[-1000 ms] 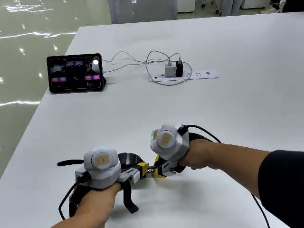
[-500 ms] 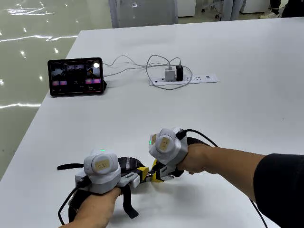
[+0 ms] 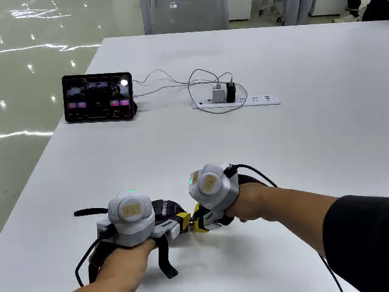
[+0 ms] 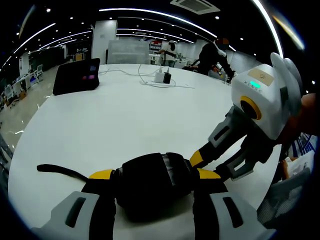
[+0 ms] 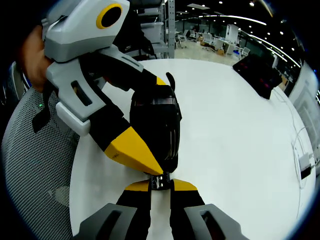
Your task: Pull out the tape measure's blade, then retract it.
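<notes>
tape measure (image 3: 165, 210): its black case (image 4: 155, 186) lies on the white table (image 3: 304, 61), well apart from the power strip (image 3: 237, 100), on the person's side of it.
left gripper (image 4: 155, 176): jaws clamped on the case, one on each flank.
right gripper (image 5: 160, 185): jaws almost together, pinching the metal hook (image 5: 159, 179) at the case mouth.
handling: probably a hard, smooth, fairly heavy case; the thin springy blade may snap back. Best held by the case flanks and the hook.
axis: the mouth faces the right gripper, so the blade would run straight between the two grippers.
</notes>
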{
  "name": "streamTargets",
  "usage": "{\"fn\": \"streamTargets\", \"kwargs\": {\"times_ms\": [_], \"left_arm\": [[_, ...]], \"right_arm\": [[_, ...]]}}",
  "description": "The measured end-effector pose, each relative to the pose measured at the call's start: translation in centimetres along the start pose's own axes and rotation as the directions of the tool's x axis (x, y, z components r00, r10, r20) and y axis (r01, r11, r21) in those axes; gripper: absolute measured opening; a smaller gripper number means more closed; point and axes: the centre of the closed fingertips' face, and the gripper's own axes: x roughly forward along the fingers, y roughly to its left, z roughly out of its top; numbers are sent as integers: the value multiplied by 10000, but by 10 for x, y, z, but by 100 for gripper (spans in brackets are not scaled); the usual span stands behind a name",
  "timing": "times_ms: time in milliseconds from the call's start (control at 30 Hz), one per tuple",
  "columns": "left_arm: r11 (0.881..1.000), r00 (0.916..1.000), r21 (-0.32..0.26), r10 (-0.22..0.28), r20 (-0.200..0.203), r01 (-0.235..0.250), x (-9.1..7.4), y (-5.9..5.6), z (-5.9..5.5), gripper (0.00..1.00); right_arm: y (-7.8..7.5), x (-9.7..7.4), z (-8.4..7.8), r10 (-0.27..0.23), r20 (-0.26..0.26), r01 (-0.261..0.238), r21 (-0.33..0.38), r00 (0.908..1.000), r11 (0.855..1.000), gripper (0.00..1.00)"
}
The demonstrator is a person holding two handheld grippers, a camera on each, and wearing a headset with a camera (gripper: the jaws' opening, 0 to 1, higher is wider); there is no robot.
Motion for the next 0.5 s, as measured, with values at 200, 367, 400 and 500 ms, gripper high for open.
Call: {"fn": "streamTargets", "kwargs": {"times_ms": [200, 367, 400, 500], "left_arm": [[10000, 10000, 20, -17, -17, 17, 0, 0, 0, 58], [10000, 10000, 28, -10, -3, 10, 0, 0, 0, 59], [10000, 10000, 33, -5, 14, 5, 0, 0, 0, 59], [10000, 10000, 75, 29, 91, -29, 1, 0, 0, 60]], "right_arm": [[1, 4, 5, 2, 16, -2, -94, 10000, 10000, 10], [1, 3, 5, 52, 65, -52, 13, 10000, 10000, 11], [1, 3, 5, 41, 67, -41, 9, 10000, 10000, 11], [1, 3, 4, -7, 84, 7, -9, 10000, 10000, 11]]}}
